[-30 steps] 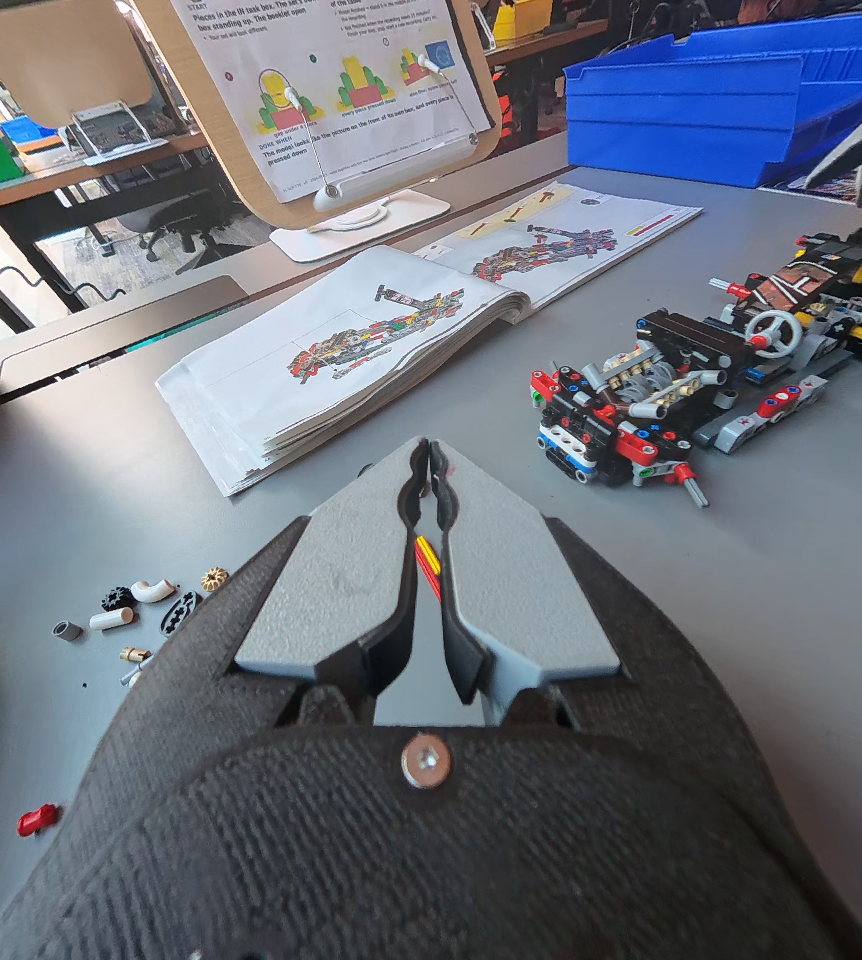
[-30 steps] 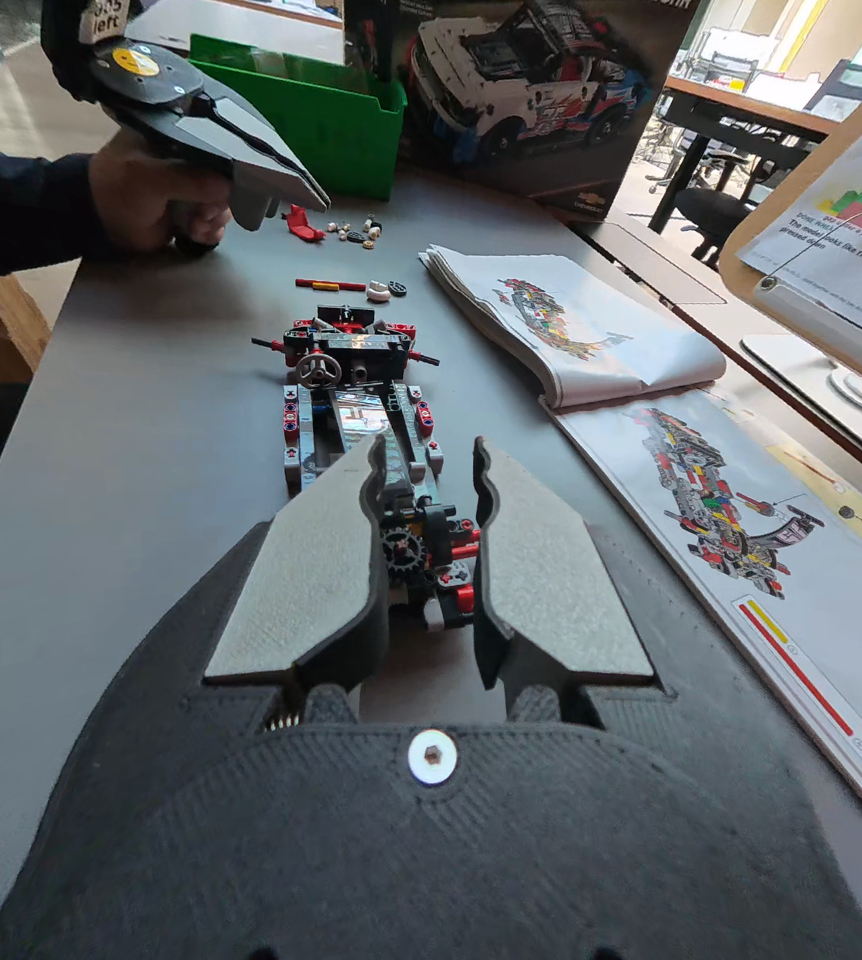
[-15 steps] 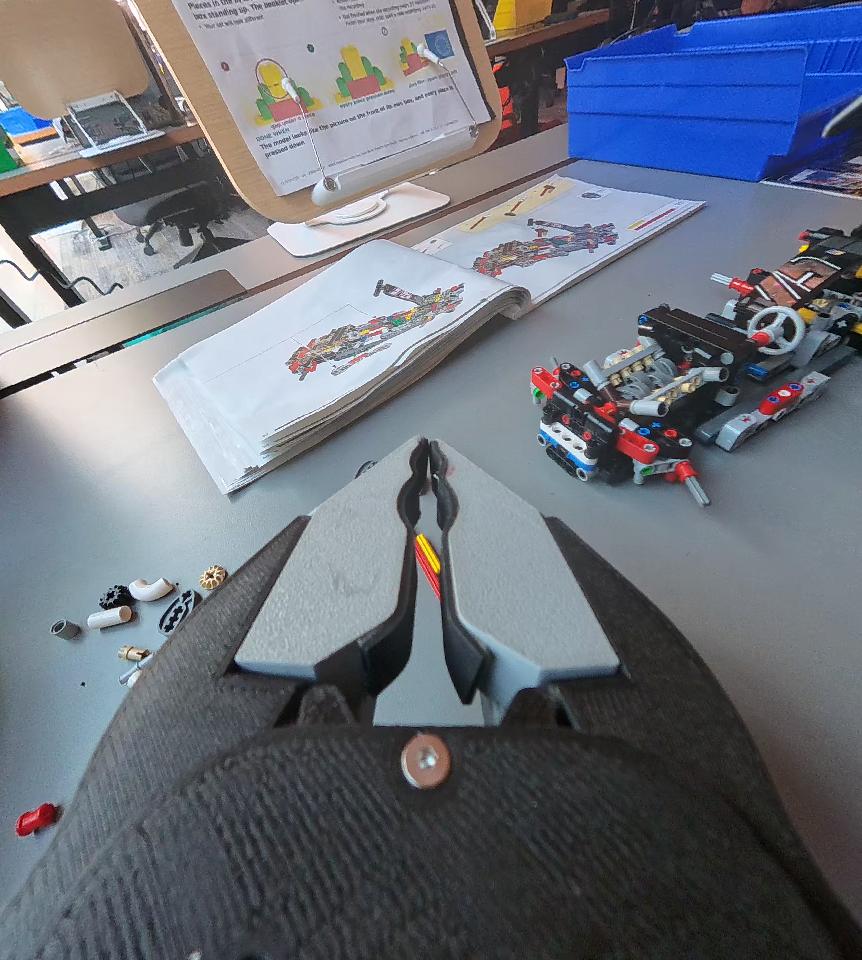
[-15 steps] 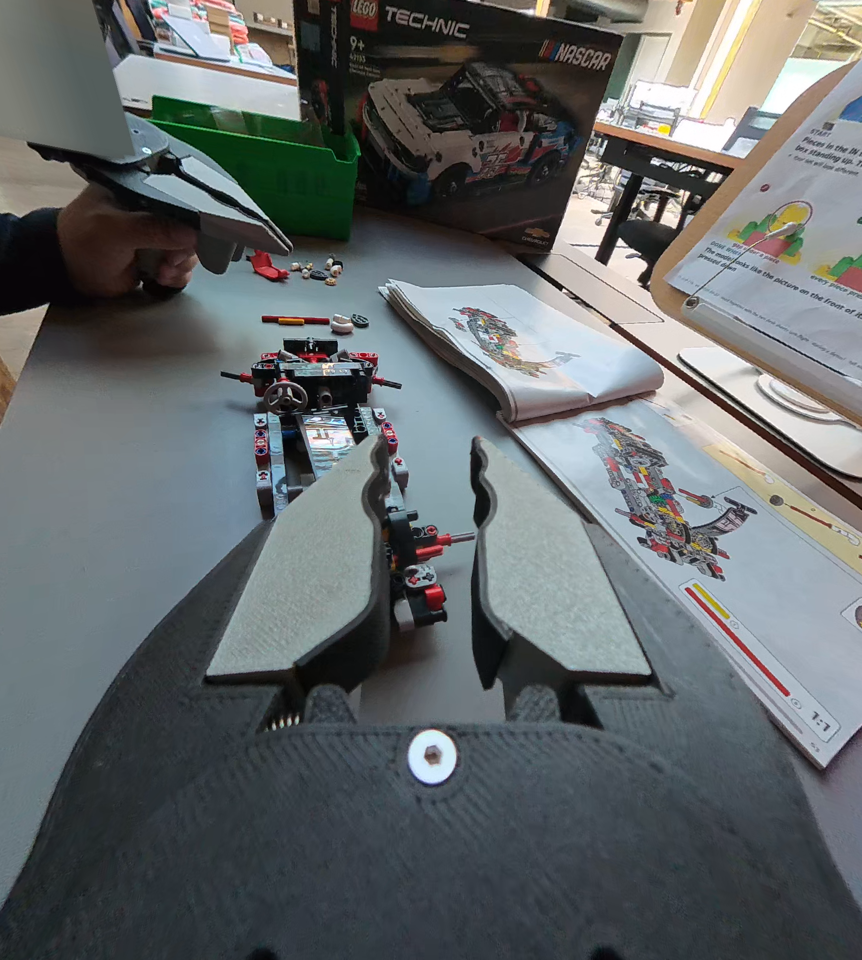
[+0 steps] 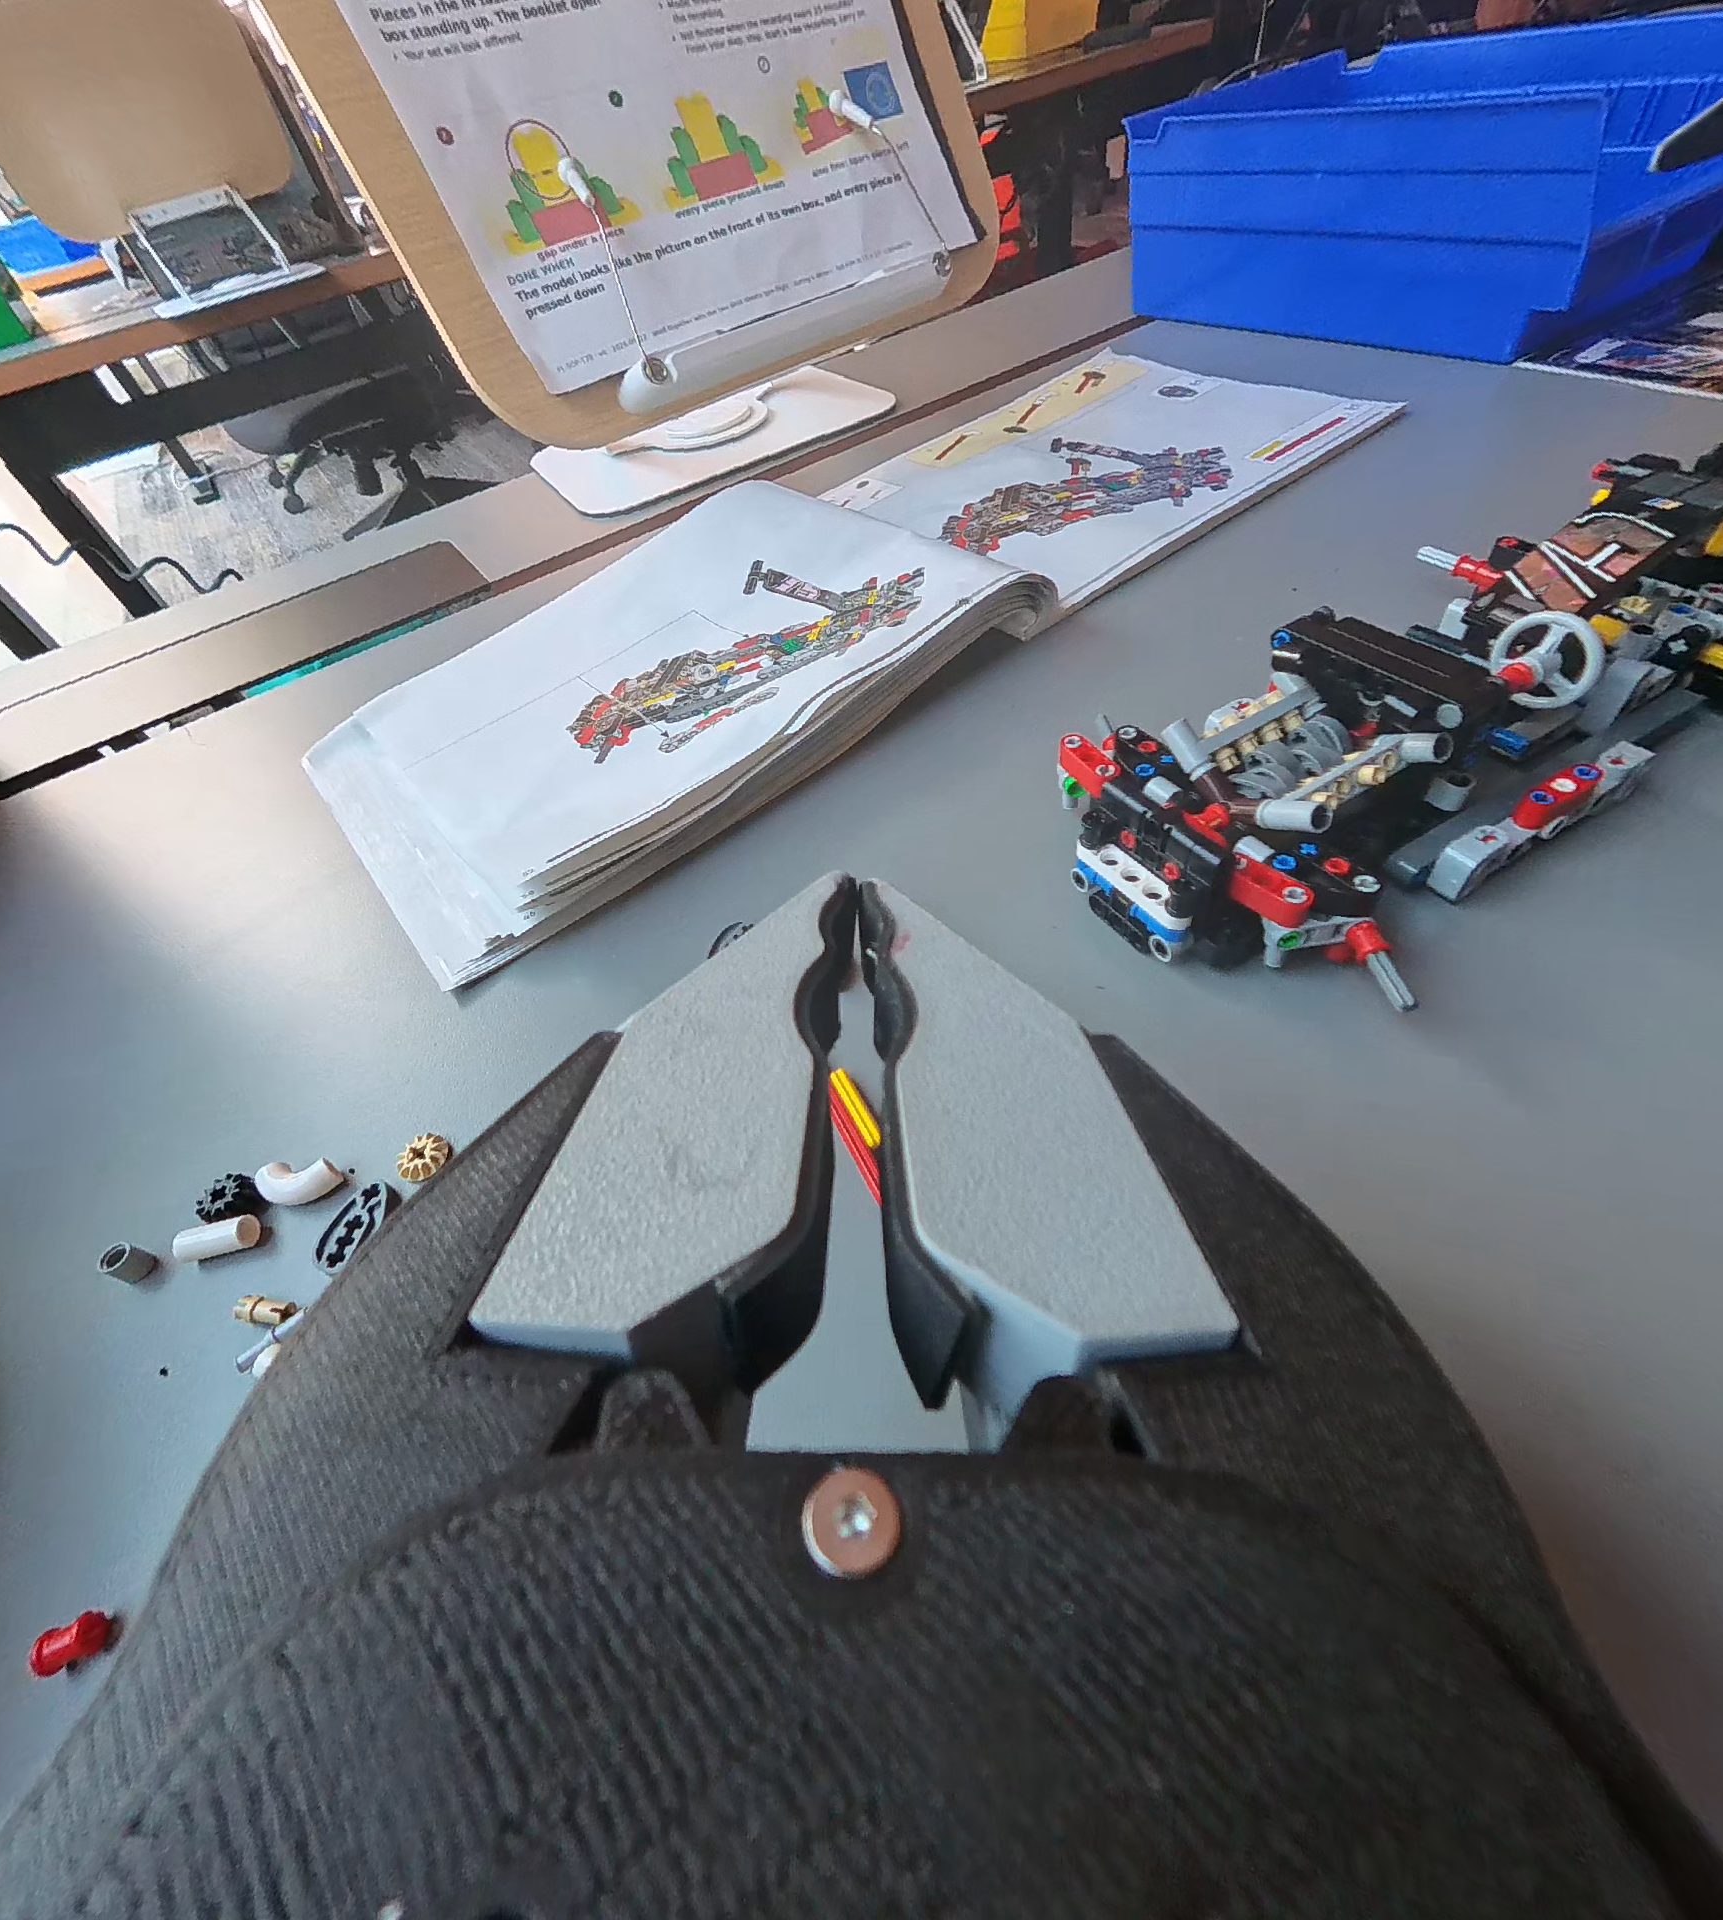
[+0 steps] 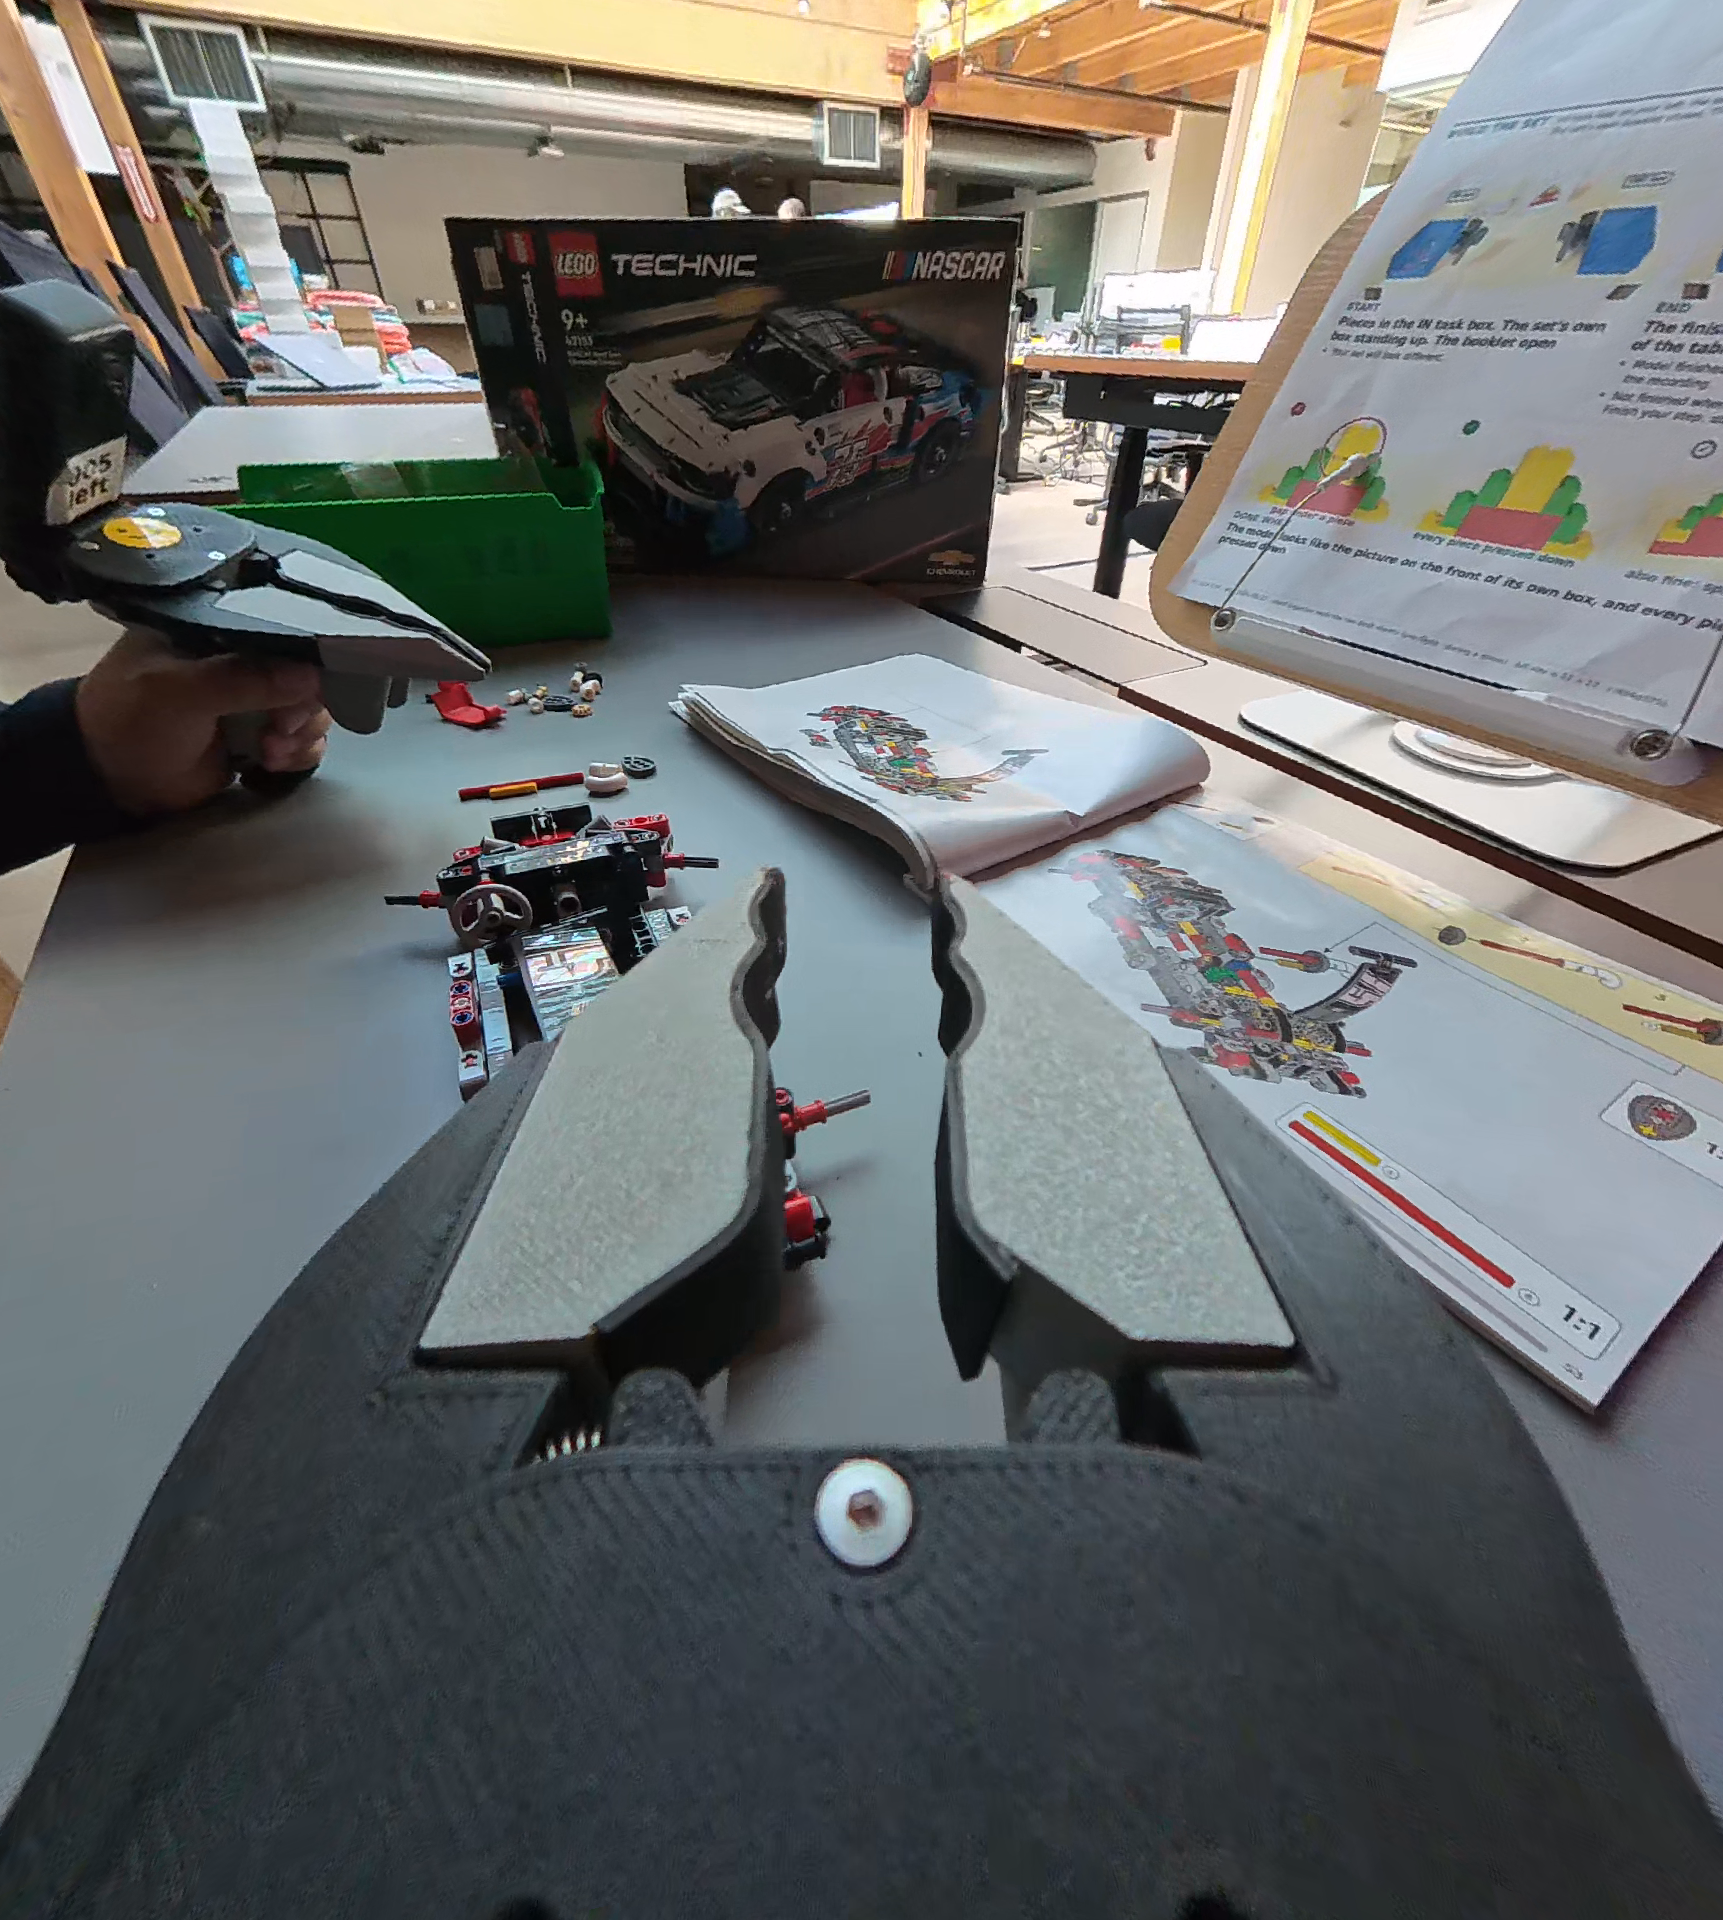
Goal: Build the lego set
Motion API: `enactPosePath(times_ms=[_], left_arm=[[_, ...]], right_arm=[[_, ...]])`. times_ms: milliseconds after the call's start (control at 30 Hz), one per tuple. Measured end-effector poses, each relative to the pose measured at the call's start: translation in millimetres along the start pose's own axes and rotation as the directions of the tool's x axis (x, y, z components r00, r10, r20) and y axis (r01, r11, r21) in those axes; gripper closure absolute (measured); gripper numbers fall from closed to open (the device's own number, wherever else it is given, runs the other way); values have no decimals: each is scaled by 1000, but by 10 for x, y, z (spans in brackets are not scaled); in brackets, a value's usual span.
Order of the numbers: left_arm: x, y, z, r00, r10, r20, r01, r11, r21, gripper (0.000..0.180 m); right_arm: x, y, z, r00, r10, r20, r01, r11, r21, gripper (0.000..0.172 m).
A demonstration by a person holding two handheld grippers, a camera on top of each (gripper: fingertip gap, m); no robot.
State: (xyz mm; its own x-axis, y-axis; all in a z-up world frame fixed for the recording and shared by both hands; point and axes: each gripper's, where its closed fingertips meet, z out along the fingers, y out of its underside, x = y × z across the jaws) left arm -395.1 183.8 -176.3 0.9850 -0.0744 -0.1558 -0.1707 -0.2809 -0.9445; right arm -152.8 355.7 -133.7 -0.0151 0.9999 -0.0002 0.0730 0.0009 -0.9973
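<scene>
Centrally, a half-built brick car chassis [image 5: 1439, 758] lay on the grey table [image 5: 1459, 1299], its steering wheel [image 6: 491, 912] raised near one end. In the right wrist view its near part ran under the left finger [image 6: 628, 1122] of the right hand-held gripper [image 6: 857, 914], whose fingers stood spread with only bare table between the tips; nothing was pinched there. A short red pin of the model [image 6: 815, 1110] showed in that gap, lower down and untouched.

Beyond the chassis lay a long red axle with a yellow sleeve [image 6: 519, 787], with a white curved piece [image 6: 605, 775] and a small black gear-like part just beside it. The left hand-held gripper [image 5: 857, 894], gripped by a person's hand [image 6: 202, 717], hovered above that axle with its fingers pressed together and nothing between them. To its left in its own view lay scattered small parts [image 5: 254, 1226] and, nearer, one red pin [image 5: 72, 1642].

Right of the chassis lay an open instruction booklet [image 6: 950, 769]. Farther off stood a green bin [image 6: 441, 551], a printed set box [image 6: 743, 395], a sheet holder [image 6: 1522, 468] and a blue bin [image 5: 1408, 197].

As a judgement, no piece was in hand; either tool was free to pick one.
</scene>
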Motion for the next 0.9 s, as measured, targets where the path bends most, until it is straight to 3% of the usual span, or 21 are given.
enactPosePath(times_ms=[900], left_arm=[[-14,-13,-14,1000,-3,6,3,1000,8,180]], right_arm=[[34,32,6,1000,-10,-24,9,1000,-17,150]])
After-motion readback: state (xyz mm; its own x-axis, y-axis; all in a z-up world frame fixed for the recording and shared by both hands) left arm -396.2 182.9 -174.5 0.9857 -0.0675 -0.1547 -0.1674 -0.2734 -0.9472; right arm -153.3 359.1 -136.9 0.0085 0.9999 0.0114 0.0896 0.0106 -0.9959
